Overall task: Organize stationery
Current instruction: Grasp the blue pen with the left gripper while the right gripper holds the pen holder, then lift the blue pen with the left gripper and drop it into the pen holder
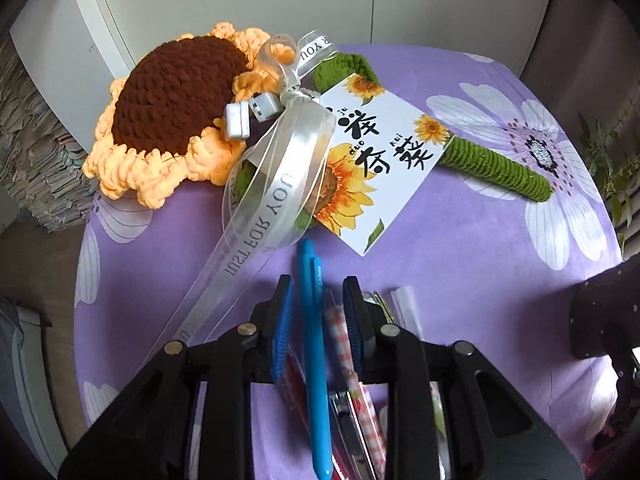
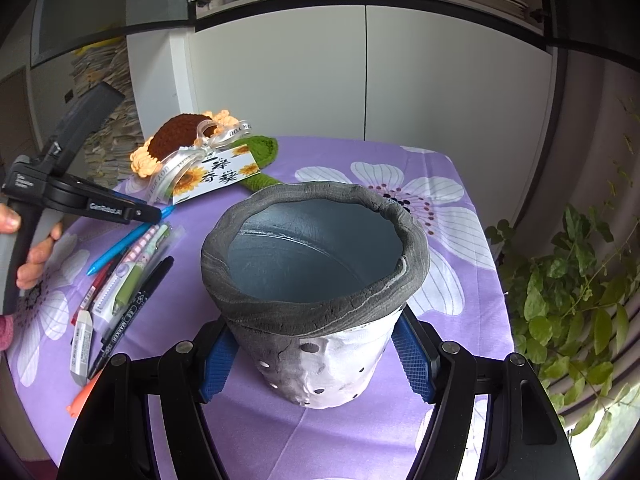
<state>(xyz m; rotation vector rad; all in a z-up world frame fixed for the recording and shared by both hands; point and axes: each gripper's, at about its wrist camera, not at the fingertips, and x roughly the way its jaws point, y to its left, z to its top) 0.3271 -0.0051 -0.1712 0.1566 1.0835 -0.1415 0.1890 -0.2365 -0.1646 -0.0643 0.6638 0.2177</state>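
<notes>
Right claw (image 2: 320, 356) first, closest to us: its blue pads (image 2: 218, 364) are pressed against both sides of the grey pot (image 2: 316, 280), pinching it as it stands upright on the purple flowered counter (image 2: 452, 184), mouth wide and hollow. Over to the left claw (image 1: 319, 312), tilted steeply down over the pen pile: its pads stand a little apart, straddling the blue pen (image 1: 314, 344), and none of them clearly presses on it. Beside that pen, a pink checked pen (image 1: 340, 332) also lies between the fingers. From the right wrist view, the stationery lies in a loose heap left of the pot: the blue pen, a green pen (image 2: 132, 280), a black marker (image 2: 136, 312), a white eraser (image 2: 81, 346) and an orange piece (image 2: 82, 396) at the counter's edge. A hand (image 2: 36, 252) grips the left tool's handle. Further back, the crocheted sunflower (image 1: 168, 116) lies flat with its ribbon (image 1: 272, 184) and printed card (image 1: 376, 160). Beyond, white cupboards (image 2: 440, 80) and a leafy plant (image 2: 568, 300) on the right.
</notes>
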